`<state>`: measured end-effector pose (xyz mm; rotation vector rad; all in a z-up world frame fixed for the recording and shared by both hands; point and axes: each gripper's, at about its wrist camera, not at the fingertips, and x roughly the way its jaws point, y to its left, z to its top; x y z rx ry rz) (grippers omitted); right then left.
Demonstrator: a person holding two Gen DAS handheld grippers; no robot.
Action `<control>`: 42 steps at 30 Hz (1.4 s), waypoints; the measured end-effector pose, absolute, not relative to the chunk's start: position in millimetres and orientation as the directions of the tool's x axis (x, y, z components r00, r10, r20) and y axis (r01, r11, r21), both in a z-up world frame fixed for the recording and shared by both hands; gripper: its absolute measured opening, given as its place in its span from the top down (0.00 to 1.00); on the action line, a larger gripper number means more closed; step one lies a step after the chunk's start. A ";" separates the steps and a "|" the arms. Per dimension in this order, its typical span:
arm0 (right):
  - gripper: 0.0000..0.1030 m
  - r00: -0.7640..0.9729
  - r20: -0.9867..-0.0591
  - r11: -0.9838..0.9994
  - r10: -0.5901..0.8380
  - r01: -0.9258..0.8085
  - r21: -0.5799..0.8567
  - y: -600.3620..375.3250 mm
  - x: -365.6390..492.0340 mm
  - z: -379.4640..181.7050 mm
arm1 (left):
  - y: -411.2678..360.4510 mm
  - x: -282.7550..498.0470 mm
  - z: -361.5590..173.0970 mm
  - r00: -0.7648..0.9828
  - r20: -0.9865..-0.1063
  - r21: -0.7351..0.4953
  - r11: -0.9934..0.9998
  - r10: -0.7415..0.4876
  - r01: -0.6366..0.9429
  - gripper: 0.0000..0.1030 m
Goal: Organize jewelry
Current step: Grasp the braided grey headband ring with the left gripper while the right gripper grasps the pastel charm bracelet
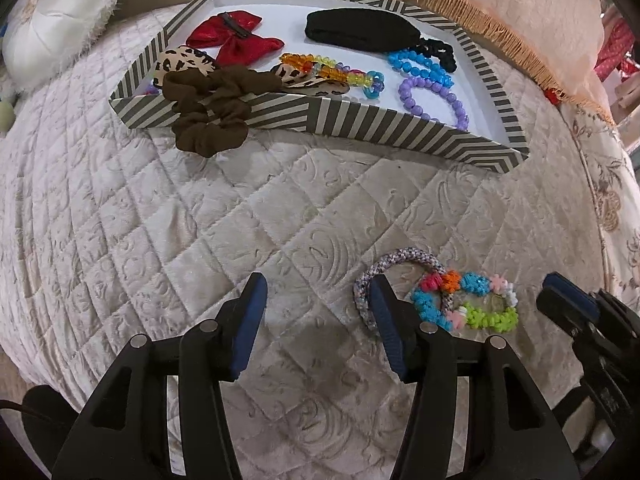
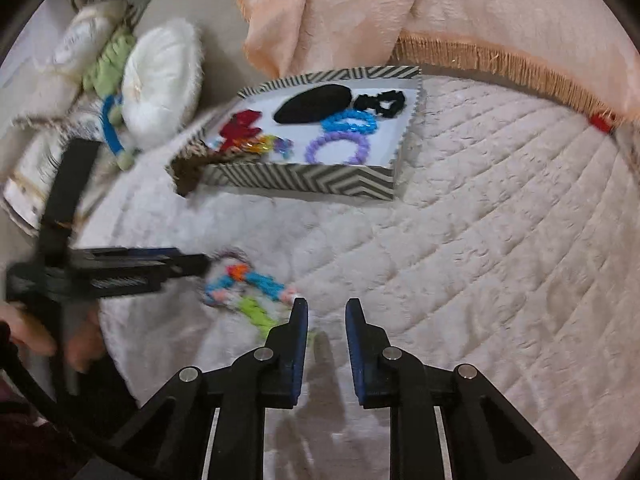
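The left claw [image 1: 318, 290] gapes empty over the quilted cream bedspread [image 1: 280, 208], its right finger touching the speckled braided bracelet [image 1: 400, 264]; the right claw [image 2: 327, 312] stands narrowly open, empty.

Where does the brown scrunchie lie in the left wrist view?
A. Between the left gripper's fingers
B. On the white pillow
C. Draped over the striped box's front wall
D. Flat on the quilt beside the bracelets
C: the brown scrunchie hangs over the front wall of the striped box, partly inside and partly outside.

Quilted bed cover [image 1: 280, 208] bearing striped tray [image 1: 360, 120], woven bracelet [image 1: 404, 262], colourful bracelet [image 1: 468, 300].
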<state>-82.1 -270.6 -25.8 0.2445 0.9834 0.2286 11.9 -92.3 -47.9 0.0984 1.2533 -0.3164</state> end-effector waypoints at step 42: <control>0.88 0.588 -0.781 0.977 0.211 -0.150 0.151 -255.1 -76.6 1.7 | -78.5 11.6 -35.7 0.332 -0.919 -0.097 0.939 -0.211 0.330 0.91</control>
